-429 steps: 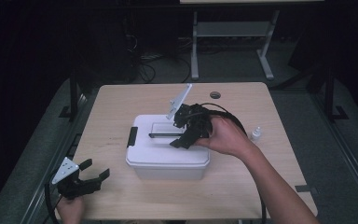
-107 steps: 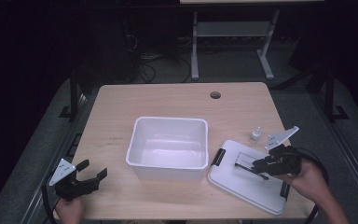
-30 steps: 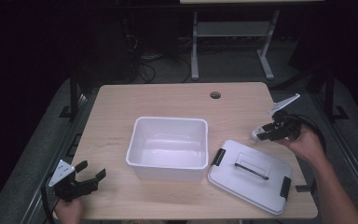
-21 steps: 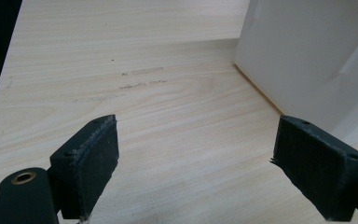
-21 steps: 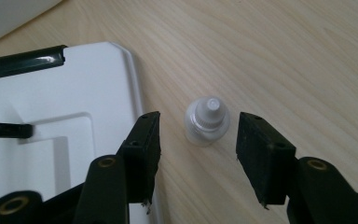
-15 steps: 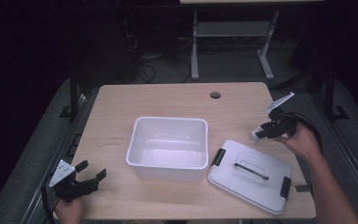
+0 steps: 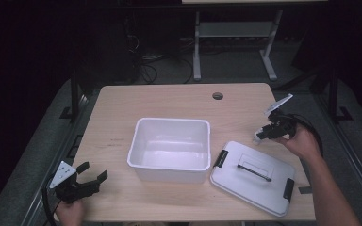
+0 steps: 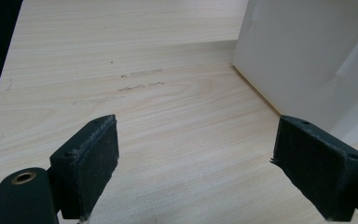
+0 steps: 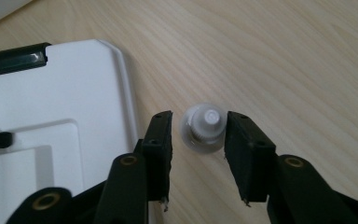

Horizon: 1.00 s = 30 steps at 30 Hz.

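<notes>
Right gripper [image 7: 264, 133] is seen at about 3 o'clock on the worktop [image 7: 122, 108], held low over a small white bottle [image 9: 204, 127]. The bottle stands upright on the wood, just beside the upper right corner of the lid [image 7: 252, 176], which lies flat at about 5 o'clock. In the right gripper view the bottle is seen from above between the two jaws. The jaws have just been closing; one jaw looks to be at the bottle's side, a narrow gap remains at the other, so no pinch is made yet.

The open white bin [image 7: 169, 148] is set at the worktop's centre.

Left gripper [image 7: 92, 181] is kept at about 8 o'clock, jaws spread wide over bare wood, the bin's wall [image 8: 307, 60] just ahead.
</notes>
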Each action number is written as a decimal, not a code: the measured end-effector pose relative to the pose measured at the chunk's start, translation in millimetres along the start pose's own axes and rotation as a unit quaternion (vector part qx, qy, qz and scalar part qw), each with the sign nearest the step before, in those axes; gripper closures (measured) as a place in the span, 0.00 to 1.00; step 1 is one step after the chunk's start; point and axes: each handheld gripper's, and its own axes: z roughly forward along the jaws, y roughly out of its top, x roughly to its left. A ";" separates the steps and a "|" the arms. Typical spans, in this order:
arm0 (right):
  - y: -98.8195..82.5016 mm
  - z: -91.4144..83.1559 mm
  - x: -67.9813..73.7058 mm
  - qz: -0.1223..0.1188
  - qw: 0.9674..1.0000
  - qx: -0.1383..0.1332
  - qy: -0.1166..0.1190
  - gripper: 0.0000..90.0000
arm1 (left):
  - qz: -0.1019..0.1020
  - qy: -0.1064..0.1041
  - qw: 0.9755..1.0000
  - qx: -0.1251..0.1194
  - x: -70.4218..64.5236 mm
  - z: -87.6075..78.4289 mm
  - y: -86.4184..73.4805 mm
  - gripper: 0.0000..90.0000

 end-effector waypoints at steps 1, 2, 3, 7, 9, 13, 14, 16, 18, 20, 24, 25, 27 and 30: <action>0.1 1.0 -0.3 0.000 1.000 0.002 0.000 0.70 | 0.000 0.000 1.000 0.001 0.1 0.0 0.0 0.14; 0.1 2.0 -0.7 0.000 1.000 0.003 -0.001 0.70 | 0.000 0.000 1.000 0.001 0.2 0.0 -0.1 0.14; 0.1 2.5 -0.8 0.002 1.000 0.005 -0.001 0.71 | 0.000 0.000 1.000 0.001 0.2 -0.1 -0.1 0.14; 0.1 3.5 -0.6 0.002 1.000 0.004 -0.004 0.75 | 0.000 0.000 1.000 0.000 0.2 0.0 0.0 0.14; 0.0 3.4 -0.6 0.001 1.000 0.002 -0.004 0.77 | 0.001 -0.001 1.000 0.001 0.3 0.2 0.1 0.14; 0.1 3.6 -0.4 -0.001 1.000 0.002 -0.006 0.78 | 0.001 -0.002 1.000 0.000 0.0 0.4 0.2 0.14; 0.1 3.5 -0.3 -0.002 1.000 0.002 -0.006 0.78 | 0.000 -0.002 1.000 -0.001 -0.1 0.5 0.2 0.14; 0.2 3.4 0.3 -0.002 1.000 0.003 -0.005 0.78 | 0.000 -0.002 1.000 -0.001 0.1 0.6 0.2 0.14; 0.1 3.2 1.3 -0.004 1.000 0.003 -0.006 0.78 | 0.001 -0.002 1.000 0.000 -0.2 0.8 0.2 0.14; -0.2 3.0 1.9 -0.005 1.000 0.003 -0.004 0.78 | 0.001 -0.003 1.000 0.000 -0.5 1.0 0.2 0.15; -0.3 2.3 3.6 -0.008 1.000 0.003 -0.002 0.78 | 0.003 -0.004 1.000 0.001 -0.9 1.3 0.6 0.14; -0.3 2.0 3.9 -0.008 1.000 0.002 -0.002 0.78 | 0.004 -0.004 1.000 0.001 -0.9 1.5 0.7 0.14; -0.2 0.6 4.9 -0.007 1.000 0.002 -0.001 0.78 | 0.004 -0.005 1.000 0.000 -0.8 1.6 0.8 0.15; 0.2 -4.3 7.6 -0.011 1.000 -0.001 -0.002 0.78 | 0.005 -0.006 1.000 0.000 -0.7 1.9 1.2 0.15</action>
